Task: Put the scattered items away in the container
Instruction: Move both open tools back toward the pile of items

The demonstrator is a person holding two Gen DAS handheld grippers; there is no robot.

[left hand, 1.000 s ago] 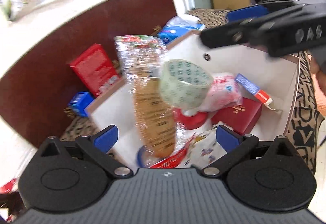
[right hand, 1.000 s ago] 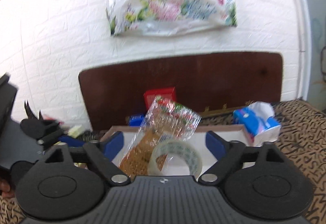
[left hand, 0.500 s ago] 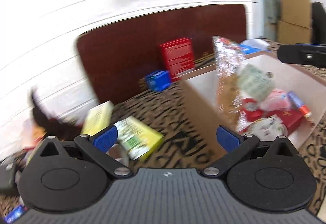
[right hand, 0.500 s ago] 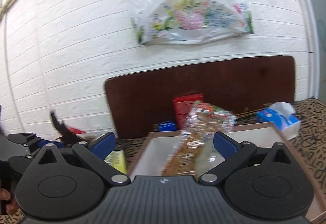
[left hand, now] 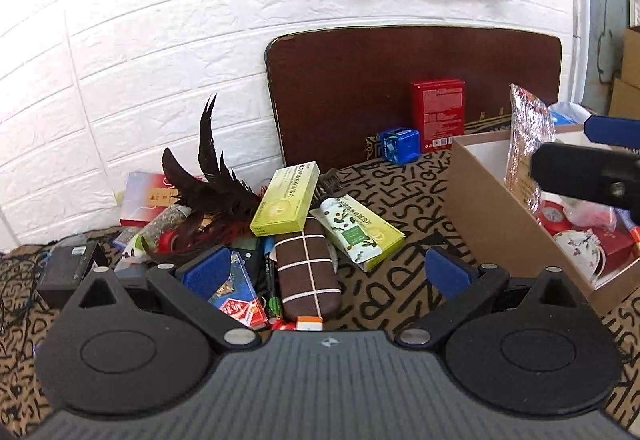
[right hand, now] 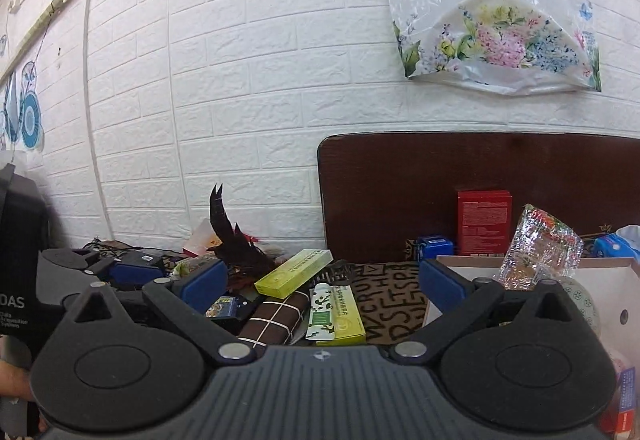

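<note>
My left hand-held gripper (left hand: 326,270) jaws wide apart, empty, above brown checked case (left hand: 308,272) in clutter pile. My right hand-held gripper (right hand: 322,282) jaws have just spread fully, nothing between. Cardboard box (left hand: 500,212) at right on letter-print cloth, holding foil snack bag (left hand: 528,144), upright. Two yellow-green cartons (left hand: 286,198) lie outside box.

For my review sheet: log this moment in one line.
left gripper: open, empty | right gripper: open, empty | box: part-filled | brown case: outside
</note>
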